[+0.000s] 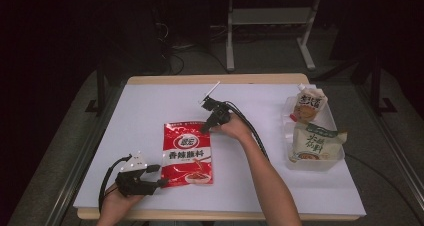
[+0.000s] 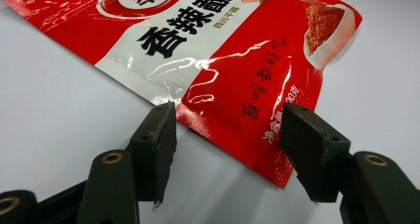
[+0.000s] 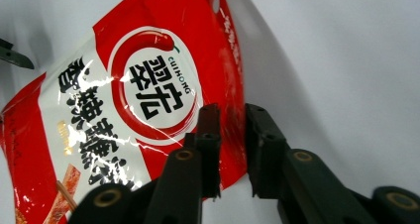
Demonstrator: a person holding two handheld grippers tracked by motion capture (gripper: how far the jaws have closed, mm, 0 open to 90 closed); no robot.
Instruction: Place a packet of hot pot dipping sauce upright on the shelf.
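Looking along the left gripper (image 2: 229,130), both black jaws rising from the bottom edge. Keeping a wide gap, with the near corner of the red pouch (image 2: 233,60) sitting between the pads (image 2: 159,135). Pressing in from either side: one pad meeting the long edge, the other covering the short end by the small print. Holding that corner slightly off the white surface (image 2: 59,100), throwing a thin shadow beneath. Showing black characters on a white band, glare on the foil, a spoonful of red powder printed at upper right.
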